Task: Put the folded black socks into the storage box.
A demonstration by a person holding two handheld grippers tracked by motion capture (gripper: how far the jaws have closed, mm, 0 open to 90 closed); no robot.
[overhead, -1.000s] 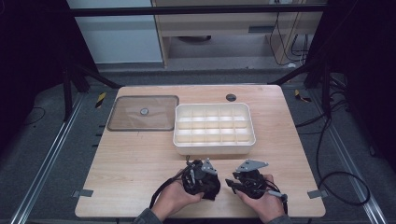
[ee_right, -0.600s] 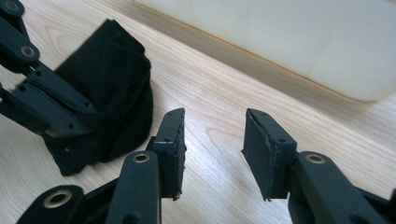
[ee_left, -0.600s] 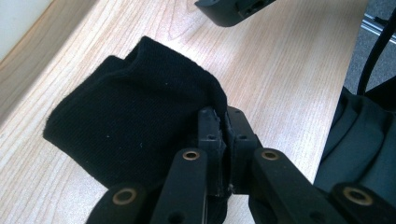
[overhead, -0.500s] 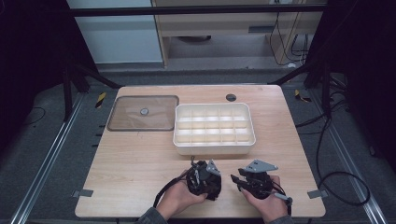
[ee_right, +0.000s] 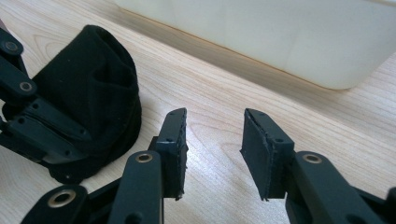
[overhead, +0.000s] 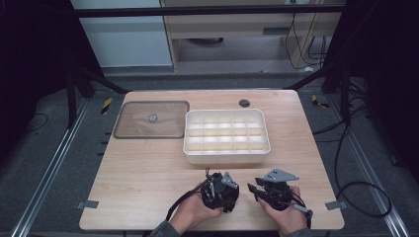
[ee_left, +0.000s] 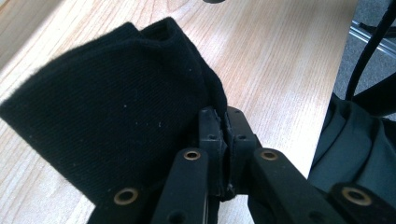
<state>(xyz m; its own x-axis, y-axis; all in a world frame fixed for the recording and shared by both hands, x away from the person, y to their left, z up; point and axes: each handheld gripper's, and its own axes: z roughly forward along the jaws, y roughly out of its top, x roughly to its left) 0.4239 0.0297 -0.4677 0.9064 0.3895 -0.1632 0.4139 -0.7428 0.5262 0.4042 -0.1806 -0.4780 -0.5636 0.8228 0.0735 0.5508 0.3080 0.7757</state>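
Since the picture a second before, both hands had drawn a little nearer the table's near edge and slightly rightward, the two grippers keeping their side-by-side stance. The left gripper (overhead: pixel 221 190) had its jaws pressed together on a folded piece of black knitted cloth (ee_left: pixel 112 116), pinching it at one edge so that the bulk of the fabric fanned out to the left of the jaws in the left gripper view. In the right gripper view the same cloth (ee_right: pixel 100 100) sat bunched just above the wood, held by the left gripper at that picture's left side. The right gripper (ee_right: pixel 212 154) stood with its jaws apart and nothing between them, bare wood showing in the gap; it lay just beside the cloth without touching it.

The light wooden table (overhead: pixel 143 173) offered wide bare room to the left of the hands. Ahead of them stood the white plastic tray with divided compartments (overhead: pixel 227 132), its near wall close to the grippers but apart from them. To the tray's left lay a flat transparent lid with a small round knob (overhead: pixel 151 119), just beside it. A small dark round grommet (overhead: pixel 244 103) sat near the far edge.
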